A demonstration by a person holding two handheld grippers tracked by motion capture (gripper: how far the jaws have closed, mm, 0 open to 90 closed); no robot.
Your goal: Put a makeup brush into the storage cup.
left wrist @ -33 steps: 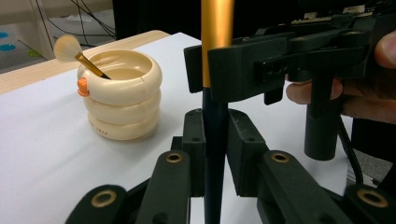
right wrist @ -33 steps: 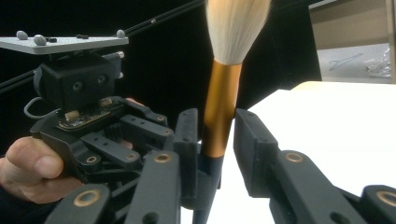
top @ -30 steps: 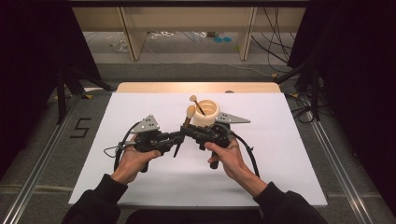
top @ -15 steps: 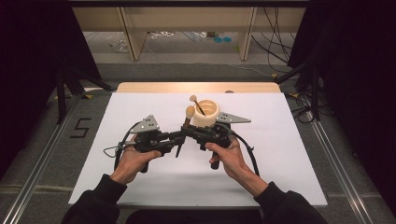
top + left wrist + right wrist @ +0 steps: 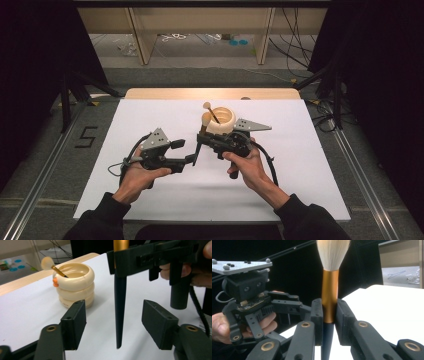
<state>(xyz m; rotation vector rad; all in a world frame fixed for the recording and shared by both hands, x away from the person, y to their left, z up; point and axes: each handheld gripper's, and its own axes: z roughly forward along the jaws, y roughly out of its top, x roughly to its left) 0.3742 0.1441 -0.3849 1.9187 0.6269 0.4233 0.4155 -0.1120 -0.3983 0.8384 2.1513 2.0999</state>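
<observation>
The makeup brush (image 5: 329, 290) stands upright, its pale, fluffy bristle head on top, a gold-orange ferrule below it and a long black handle tapering to a point at the bottom. The right gripper (image 5: 329, 320) has its jaws clamped on the lower ferrule, where the black handle begins. The handle's slim tip (image 5: 119, 322) hangs between the jaws of the left gripper (image 5: 117, 325), which have just been opening and stand clear of it on both sides, above the white bench (image 5: 165, 115).

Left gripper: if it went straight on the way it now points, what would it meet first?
Probably the dark brush handle, hanging between the open left gripper jaws and held by the right gripper. Depth is unclear.
</observation>
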